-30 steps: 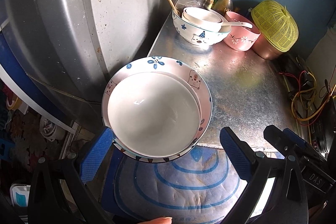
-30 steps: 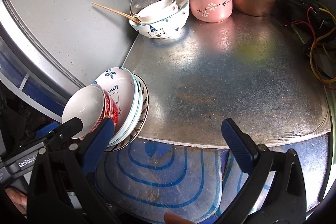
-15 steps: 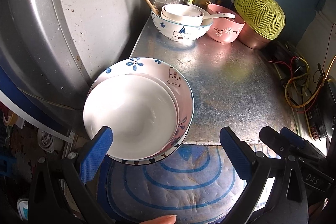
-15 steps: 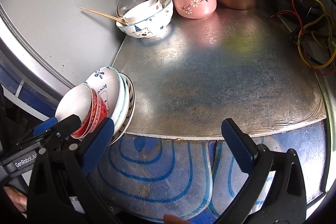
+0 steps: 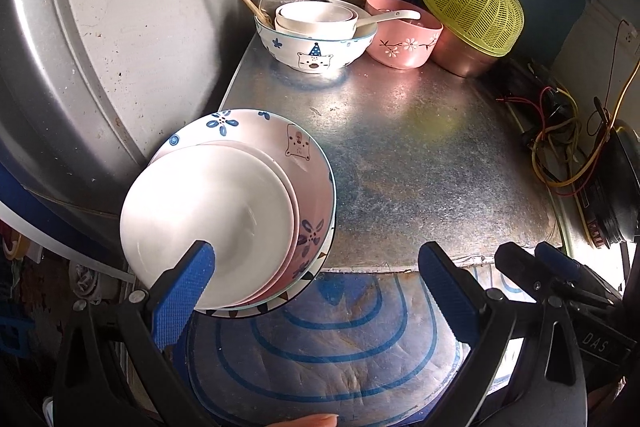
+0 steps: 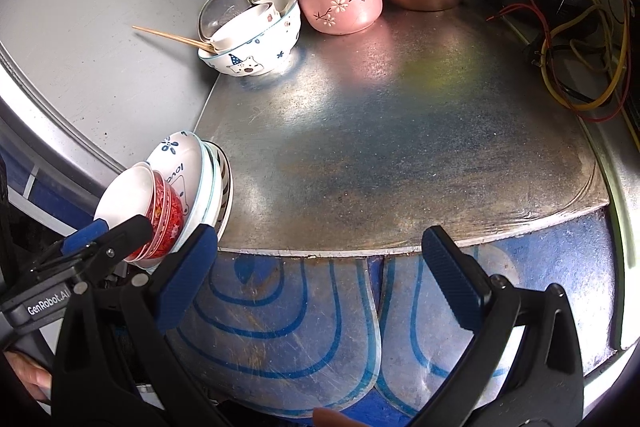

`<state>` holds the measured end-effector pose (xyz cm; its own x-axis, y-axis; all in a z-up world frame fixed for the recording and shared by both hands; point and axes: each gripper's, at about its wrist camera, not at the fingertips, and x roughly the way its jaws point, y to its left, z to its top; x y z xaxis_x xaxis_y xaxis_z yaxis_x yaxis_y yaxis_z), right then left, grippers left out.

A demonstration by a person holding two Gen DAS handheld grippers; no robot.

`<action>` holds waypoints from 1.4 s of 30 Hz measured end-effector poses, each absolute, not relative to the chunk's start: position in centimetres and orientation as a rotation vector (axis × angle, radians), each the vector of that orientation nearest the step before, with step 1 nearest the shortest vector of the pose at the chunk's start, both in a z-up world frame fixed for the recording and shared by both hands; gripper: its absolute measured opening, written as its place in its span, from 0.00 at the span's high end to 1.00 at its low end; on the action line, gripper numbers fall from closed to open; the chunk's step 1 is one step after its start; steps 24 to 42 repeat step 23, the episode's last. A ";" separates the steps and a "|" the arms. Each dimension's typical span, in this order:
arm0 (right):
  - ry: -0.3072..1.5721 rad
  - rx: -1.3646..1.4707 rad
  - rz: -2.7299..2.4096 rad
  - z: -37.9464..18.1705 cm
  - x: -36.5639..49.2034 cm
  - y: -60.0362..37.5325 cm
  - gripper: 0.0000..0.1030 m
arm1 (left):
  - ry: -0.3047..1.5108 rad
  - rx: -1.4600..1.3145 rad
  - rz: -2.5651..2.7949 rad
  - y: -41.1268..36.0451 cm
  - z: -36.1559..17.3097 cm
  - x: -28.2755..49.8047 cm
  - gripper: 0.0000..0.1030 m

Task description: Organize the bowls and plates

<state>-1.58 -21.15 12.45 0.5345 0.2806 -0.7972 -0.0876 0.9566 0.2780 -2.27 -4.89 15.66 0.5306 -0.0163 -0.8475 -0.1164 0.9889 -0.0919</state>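
Metal desk (image 5: 420, 155) is set against a blue wall. The left gripper (image 5: 314, 253) and right gripper (image 6: 318, 233) are seen with fingers spread, grasping nothing. A tilted stack of bowls and plates (image 5: 224, 211) is seen at the left gripper's left finger, beyond the desk corner. Being unclamped, it could be tipped and dropped.

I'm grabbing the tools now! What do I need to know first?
Left tool: open, gripping nothing; its left finger is in front of the white bowl.
Right tool: open, empty, near the metal table's front edge.
Things: the nested stack leans at the table's near-left corner; what props it is unclear. The bear bowl, holding smaller bowls, and the pink bowl are at the back.
Done: one stack gathered.
Left: probably the back bowls.
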 end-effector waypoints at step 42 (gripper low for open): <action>0.984 0.238 0.194 12.3 -2.4 -24.3 0.00 | 1.021 -0.117 0.021 -8.2 15.4 -2.4 0.01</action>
